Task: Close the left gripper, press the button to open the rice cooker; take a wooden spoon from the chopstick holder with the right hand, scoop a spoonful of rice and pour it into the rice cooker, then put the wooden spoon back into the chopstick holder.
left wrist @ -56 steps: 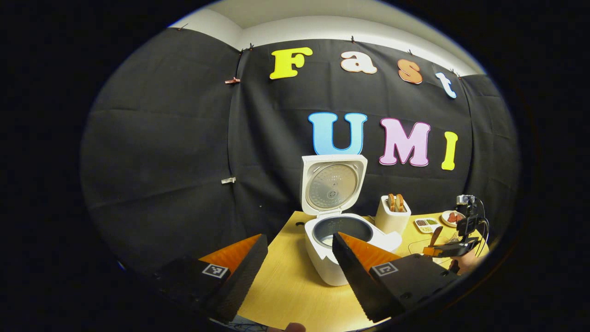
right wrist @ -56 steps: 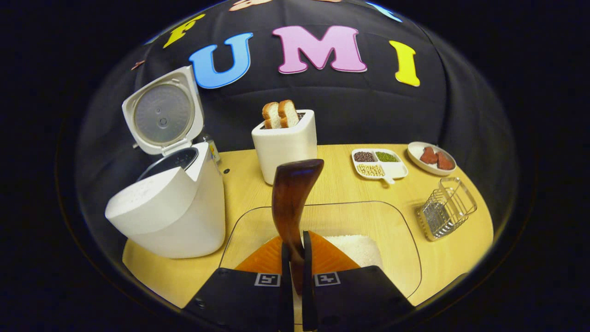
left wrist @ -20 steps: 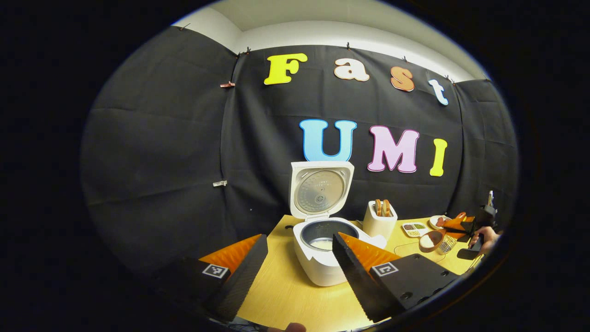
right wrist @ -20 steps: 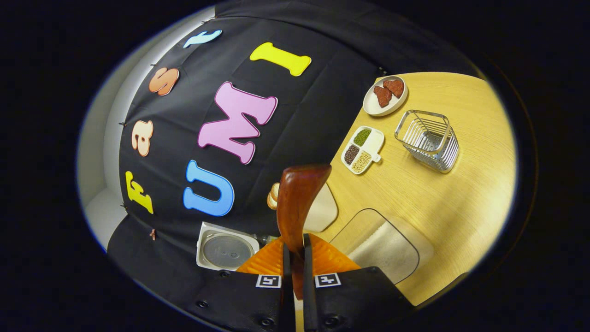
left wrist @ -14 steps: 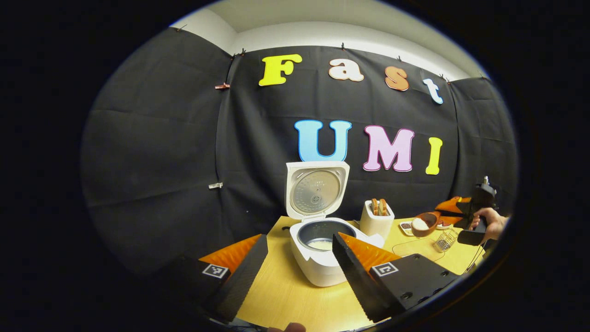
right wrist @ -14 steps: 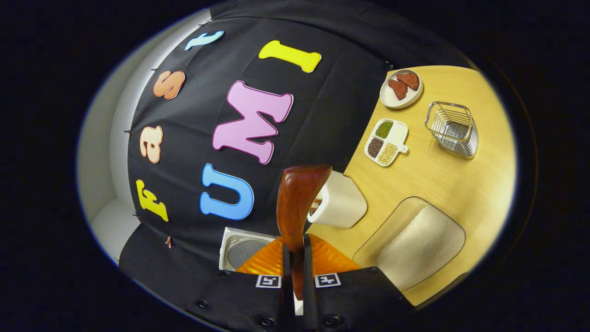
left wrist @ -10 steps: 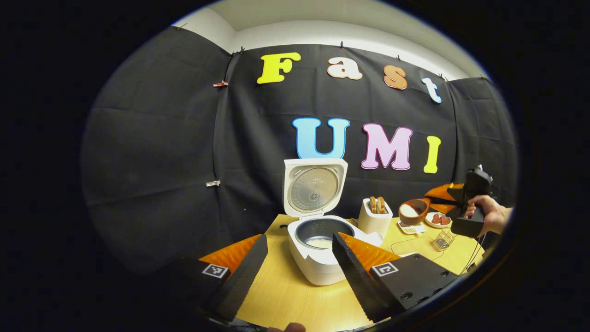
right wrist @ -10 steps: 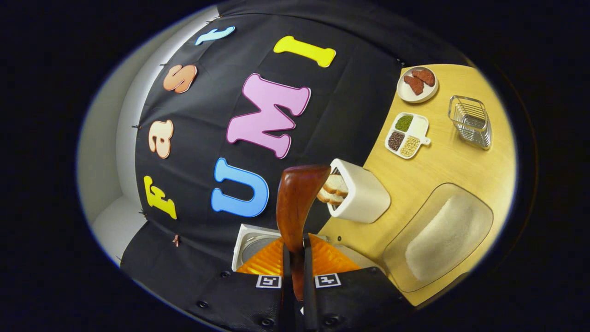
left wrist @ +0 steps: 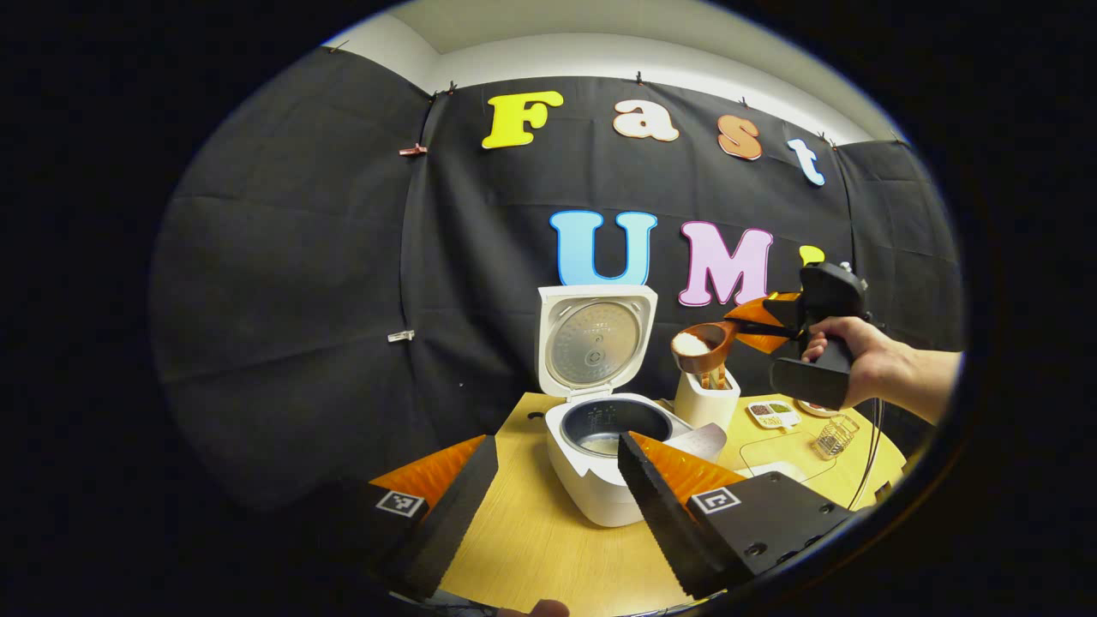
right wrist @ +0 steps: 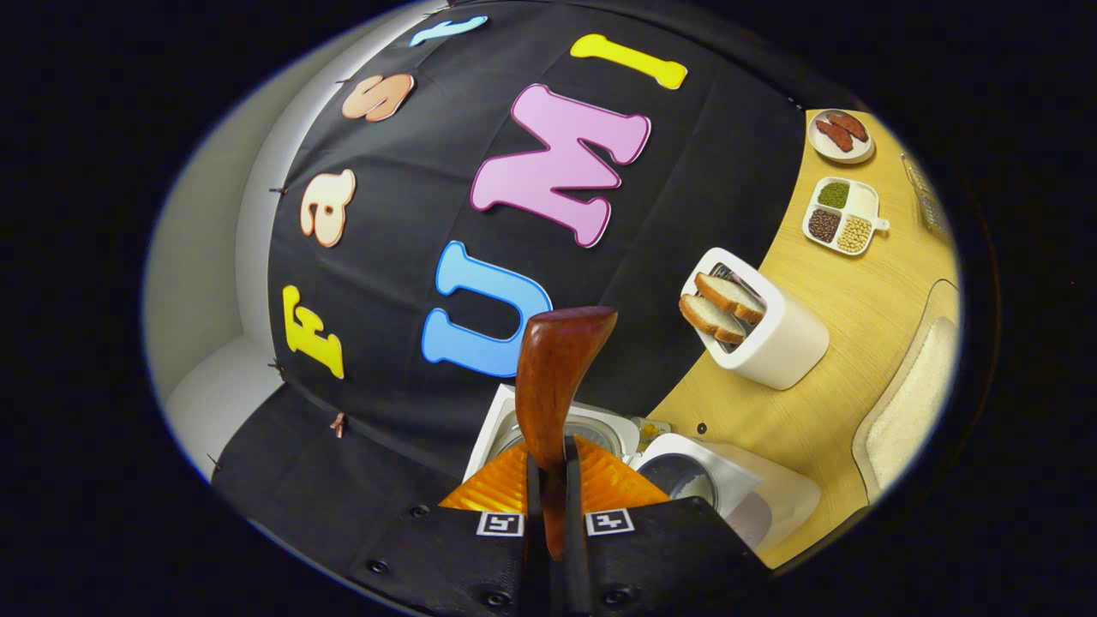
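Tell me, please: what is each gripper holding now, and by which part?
The right gripper holds the spoon by its handle; the left gripper is open and holds nothing.

Black cloth wall (left wrist: pixel 300 257) behind a light wooden table (left wrist: pixel 531 548); white ceiling (left wrist: pixel 617 26).

Count, both views: 1 rice cooker (left wrist: pixel 600 463), lid up; 1 wooden spoon (left wrist: pixel 704 343) holding 1 heap of rice; 1 white toaster (right wrist: pixel 758 330) with 2 bread slices (right wrist: pixel 718 307); 1 divided dish (right wrist: pixel 842 216) with 3 filled sections; 1 round plate (right wrist: pixel 840 137) carrying 2 reddish pieces; 1 wire rack (left wrist: pixel 834 435); 1 clear tray (right wrist: pixel 913 403) of rice; 1 table (left wrist: pixel 531 548); 2 grippers, left gripper (left wrist: pixel 557 493) and right gripper (right wrist: pixel 548 501); 1 hand (left wrist: pixel 857 360).
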Motion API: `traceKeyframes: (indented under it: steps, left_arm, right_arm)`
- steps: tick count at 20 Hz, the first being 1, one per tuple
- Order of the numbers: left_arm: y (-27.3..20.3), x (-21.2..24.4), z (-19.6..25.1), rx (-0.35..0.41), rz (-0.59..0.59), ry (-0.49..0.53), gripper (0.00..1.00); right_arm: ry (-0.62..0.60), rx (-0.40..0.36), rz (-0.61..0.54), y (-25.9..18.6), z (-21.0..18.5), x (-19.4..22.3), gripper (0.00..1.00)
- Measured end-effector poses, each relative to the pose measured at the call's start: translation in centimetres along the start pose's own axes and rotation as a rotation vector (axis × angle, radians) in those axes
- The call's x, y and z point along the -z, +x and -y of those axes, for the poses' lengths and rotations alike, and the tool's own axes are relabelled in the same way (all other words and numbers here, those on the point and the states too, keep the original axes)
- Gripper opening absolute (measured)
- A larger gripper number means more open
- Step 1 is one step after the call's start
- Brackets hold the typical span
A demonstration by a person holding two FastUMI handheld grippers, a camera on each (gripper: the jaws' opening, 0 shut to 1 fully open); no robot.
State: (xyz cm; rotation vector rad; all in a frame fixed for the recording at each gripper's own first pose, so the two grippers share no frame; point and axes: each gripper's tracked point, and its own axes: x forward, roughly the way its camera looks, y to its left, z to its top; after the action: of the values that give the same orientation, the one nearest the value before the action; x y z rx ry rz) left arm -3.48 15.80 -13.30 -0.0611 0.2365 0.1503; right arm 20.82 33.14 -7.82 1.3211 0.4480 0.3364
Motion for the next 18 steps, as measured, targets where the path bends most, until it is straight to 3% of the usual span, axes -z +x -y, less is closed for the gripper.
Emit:
traceKeyframes:
  steps: [4, 9, 18]
  left_arm:
    - [0.4, 0.4, -0.9, -0.014, -0.012, -0.002, 0.97]
    - [0.4, 0.8, -2.2, -0.033, -0.018, -0.002, 0.97]
    - [1.0, 1.6, -3.8, -0.066, -0.039, -0.034, 0.97]
  right_arm:
    - [-0.194, 0.032, -0.019, 3.9, 0.9, 3.3, 0.12]
    - [-0.568, 0.065, -0.055, 6.3, 1.8, 5.4, 0.11]
    - [-0.946, -0.001, -0.096, 8.5, 0.1, 7.0, 0.11]
